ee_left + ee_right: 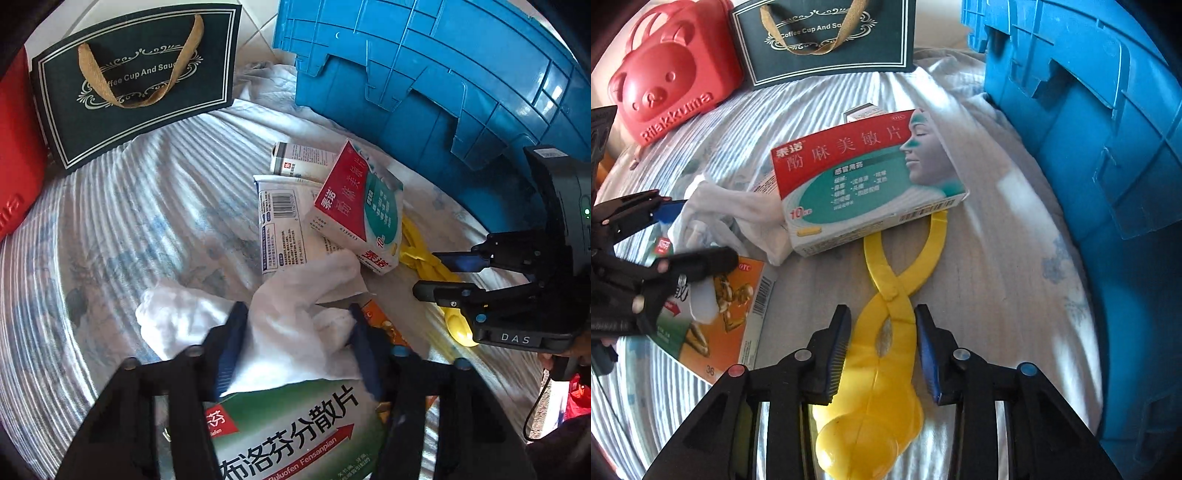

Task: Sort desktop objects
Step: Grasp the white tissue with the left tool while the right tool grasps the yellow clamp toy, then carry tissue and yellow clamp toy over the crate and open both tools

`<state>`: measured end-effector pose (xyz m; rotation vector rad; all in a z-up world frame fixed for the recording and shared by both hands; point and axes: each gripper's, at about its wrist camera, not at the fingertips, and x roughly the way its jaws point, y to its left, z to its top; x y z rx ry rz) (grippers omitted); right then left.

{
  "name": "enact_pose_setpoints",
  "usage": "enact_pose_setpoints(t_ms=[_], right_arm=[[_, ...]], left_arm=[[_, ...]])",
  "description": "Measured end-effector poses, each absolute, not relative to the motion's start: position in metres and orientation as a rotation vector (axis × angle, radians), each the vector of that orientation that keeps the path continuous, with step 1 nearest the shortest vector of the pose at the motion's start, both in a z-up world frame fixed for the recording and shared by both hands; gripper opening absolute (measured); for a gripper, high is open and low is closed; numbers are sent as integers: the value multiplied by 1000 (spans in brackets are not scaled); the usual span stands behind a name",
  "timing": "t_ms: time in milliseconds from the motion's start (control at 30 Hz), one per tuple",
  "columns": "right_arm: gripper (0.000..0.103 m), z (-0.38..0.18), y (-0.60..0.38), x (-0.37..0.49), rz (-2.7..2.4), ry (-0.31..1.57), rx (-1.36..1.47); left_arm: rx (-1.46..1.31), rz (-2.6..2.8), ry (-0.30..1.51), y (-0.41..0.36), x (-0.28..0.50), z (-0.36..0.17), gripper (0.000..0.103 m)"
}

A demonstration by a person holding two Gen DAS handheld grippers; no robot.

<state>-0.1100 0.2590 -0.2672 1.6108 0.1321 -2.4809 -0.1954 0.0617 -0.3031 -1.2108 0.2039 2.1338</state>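
I operate two handheld grippers over a cloth-covered surface; the left gripper [295, 332] points steeply down with its blue pads either side of a crumpled white cloth glove [288, 325], which lies directly between the fingers and partly over a green and orange cardboard medicine box [295, 432] just below them; the pads appear to touch the fabric, so I read this as a light pinch on the glove.

The right gripper [882, 347] straddles a yellow plastic scissor-type clamp with a rounded moulded head [882, 369]; its fingers sit at the narrow waist just behind the crossing pivot, with a thin gap visible on each side, so I judge them nearly closed but not yet pressing; the clamp's looped handles run ahead of the gripper and pass under a red, white and teal cardboard medicine box [864, 177].

Handling judgement: the glove is light, soft and shapeless; it will sag and may snag the box beneath, so I take a thick fold near its middle; the clamp is light, stiff and smooth, therefore likely slippery; the waist is the best hold; its handles may drag the box resting on them.

A blue ribbed plastic crate [1089, 147] stands to the right of both grippers.
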Motion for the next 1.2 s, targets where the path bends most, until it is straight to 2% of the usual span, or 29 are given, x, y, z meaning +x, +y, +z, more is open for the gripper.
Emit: enact_pose_setpoints(t_ms=[33,133,533,967,1200], right_arm=[[34,-266,263,-109,-2456,79,1620],[34,-266,265,-99,-2377,-41,1649],[33,-208,258,-49,-2409,-115,1531],[33,-147,253,-23,-2512,-86,1354],[33,-101,257,-4,-2591,-73,1195]], left_arm=[[-1210,2137,255,64,-193,-300,27],[-1199,2109,291,63,-187,-295,24],[-1100,2172,283,51,-171,-250,24],[-1020,2246,289,42,-148,-210,24],[-913,2285,313,43,-123,-172,24]])
